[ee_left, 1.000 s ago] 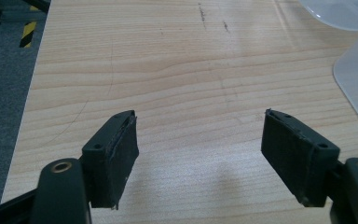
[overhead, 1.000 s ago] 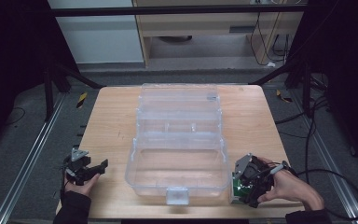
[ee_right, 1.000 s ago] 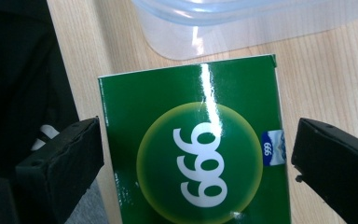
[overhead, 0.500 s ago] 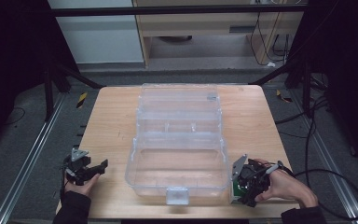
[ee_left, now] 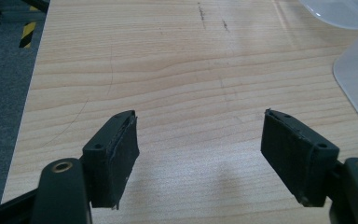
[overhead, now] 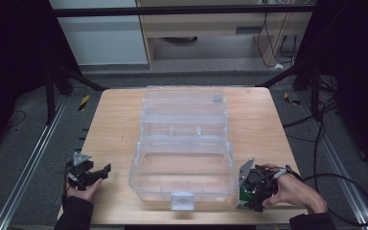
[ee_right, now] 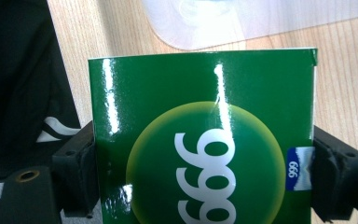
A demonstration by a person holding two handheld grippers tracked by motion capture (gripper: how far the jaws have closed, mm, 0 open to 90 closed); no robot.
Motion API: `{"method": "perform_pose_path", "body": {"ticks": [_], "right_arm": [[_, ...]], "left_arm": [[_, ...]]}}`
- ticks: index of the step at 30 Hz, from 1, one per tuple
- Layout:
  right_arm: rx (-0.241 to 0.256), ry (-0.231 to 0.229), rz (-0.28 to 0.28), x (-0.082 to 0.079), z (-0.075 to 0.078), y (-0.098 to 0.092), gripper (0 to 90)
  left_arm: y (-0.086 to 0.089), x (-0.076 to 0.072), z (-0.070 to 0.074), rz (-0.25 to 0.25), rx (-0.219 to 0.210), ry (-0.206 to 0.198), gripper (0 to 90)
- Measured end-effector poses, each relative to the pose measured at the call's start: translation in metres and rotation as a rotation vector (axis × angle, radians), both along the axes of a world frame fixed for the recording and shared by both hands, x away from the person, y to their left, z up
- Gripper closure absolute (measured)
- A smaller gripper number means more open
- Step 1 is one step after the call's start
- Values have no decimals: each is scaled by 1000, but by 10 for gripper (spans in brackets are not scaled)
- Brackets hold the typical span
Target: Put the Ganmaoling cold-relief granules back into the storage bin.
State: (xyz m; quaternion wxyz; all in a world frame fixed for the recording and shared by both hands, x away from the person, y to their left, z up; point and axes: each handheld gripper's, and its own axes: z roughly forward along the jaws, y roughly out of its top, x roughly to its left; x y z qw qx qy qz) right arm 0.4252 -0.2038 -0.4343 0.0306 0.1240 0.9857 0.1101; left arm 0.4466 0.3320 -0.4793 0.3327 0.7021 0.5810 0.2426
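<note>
My right gripper [overhead: 249,191], clamped on the green box [ee_right: 205,140], now sits closer to the clear plastic case [overhead: 184,158] than a second ago, drawn in from the table's right edge to just beside the case's near right corner.

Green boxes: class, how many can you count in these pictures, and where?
1: the green box is clamped in the right gripper beside the clear case's near right corner. Others could be hidden.
</note>
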Motion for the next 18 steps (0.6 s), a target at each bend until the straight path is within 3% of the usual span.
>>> {"method": "perform_pose_path", "body": {"ticks": [9,18], "right_arm": [[30,-20,-15,-3,8,-6,161],[67,-41,-21,-11,32,-14,160]], "left_arm": [[0,0,0,0,0,0,266],[0,0,0,-1,0,3,266]]}}
